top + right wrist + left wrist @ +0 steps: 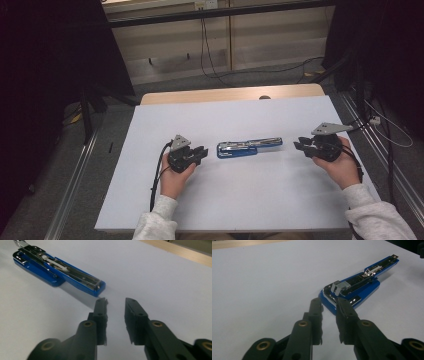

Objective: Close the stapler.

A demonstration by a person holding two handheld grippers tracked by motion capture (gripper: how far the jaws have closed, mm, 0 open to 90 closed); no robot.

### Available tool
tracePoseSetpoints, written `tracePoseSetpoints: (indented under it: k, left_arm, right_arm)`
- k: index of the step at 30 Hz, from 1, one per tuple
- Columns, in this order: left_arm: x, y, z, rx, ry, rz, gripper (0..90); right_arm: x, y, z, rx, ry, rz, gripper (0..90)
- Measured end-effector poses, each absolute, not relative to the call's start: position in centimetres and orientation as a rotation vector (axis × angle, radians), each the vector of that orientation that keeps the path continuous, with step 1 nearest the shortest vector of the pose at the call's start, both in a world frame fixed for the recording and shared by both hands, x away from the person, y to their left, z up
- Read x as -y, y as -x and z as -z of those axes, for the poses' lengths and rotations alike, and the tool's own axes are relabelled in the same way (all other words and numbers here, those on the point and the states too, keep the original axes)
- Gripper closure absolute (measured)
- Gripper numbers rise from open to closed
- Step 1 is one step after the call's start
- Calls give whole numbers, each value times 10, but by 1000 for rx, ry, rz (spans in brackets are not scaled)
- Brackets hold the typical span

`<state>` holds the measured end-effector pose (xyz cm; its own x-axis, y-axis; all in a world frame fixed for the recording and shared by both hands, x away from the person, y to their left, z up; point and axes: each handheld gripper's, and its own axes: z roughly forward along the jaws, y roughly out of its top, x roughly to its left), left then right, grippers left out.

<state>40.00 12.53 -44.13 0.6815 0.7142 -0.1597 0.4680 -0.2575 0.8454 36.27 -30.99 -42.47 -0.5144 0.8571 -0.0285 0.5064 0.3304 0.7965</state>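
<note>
White board (225,200) under you is bare around the opened blue stapler (248,147). Your left gripper (199,153) and right gripper (300,145) flank it, both released, holding nothing. Close in level from each end, I'd judge.

A blue stapler (249,147) with a shiny metal magazine lies flat at frame centre, folded open, long axis running left-right.

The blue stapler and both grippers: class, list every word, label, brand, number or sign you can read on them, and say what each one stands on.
No readable text in any view.
Blue stapler: bare blue plastic and shiny metal, no brand or number visible.
Left gripper and right gripper: plain black fingers with brass rivets, no marking.
White table cover: blank.
</note>
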Motion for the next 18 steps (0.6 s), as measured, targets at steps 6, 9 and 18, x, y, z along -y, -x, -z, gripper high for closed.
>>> tracePoseSetpoints:
  k: [6,9,18]
  left_arm:
    - [-116,-401,444,-922,-1935,-292,873]
    - [-111,-402,445,-917,-1950,-284,900]
    - [-103,-410,453,-926,-1991,-269,900]
  right_arm:
    - [316,-362,434,-2152,-1237,-1011,900]
    - [312,-365,441,-2179,-1237,-965,900]
    - [287,-386,456,-2240,-1198,-921,900]
